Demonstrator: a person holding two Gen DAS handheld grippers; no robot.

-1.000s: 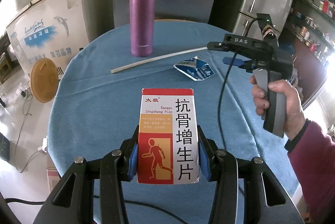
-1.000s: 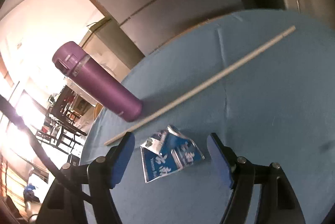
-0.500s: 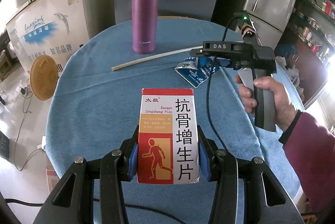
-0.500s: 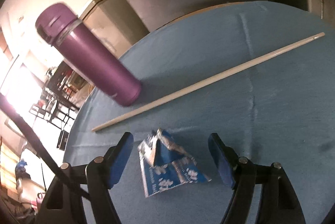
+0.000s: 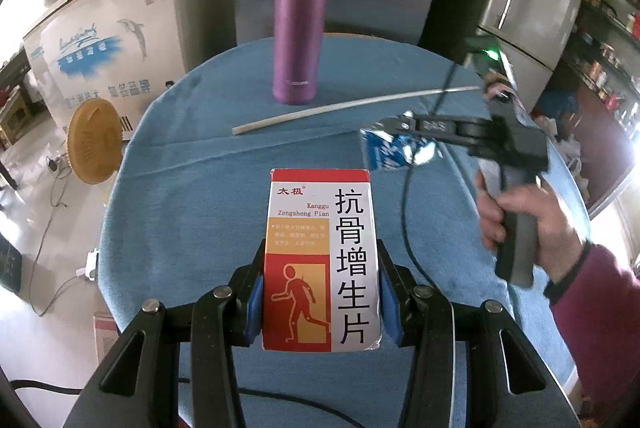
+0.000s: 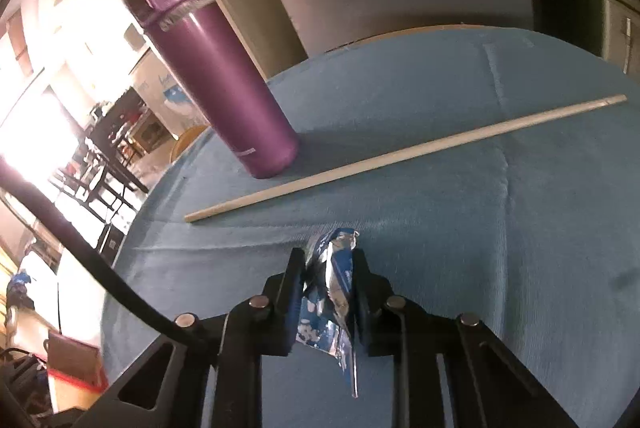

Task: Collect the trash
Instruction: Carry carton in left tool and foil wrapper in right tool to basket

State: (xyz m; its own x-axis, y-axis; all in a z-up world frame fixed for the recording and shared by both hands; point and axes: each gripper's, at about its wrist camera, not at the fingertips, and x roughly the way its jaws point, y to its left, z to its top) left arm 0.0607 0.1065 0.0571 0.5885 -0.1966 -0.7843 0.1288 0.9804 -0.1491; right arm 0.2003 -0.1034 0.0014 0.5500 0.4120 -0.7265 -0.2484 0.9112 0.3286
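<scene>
Two pieces of trash are held: one crumpled blue foil wrapper pinched in the right gripper, in front of the single upright purple cylindrical flask, and one red-and-white cardboard medicine box clamped by the left gripper, nearer than the flask. One pale thin stick lies just before the flask on the round blue-clothed table.

On your table the flask stands at the back; the stick lies just before it; your held box sits nearest, the wrapper to its right.
</scene>
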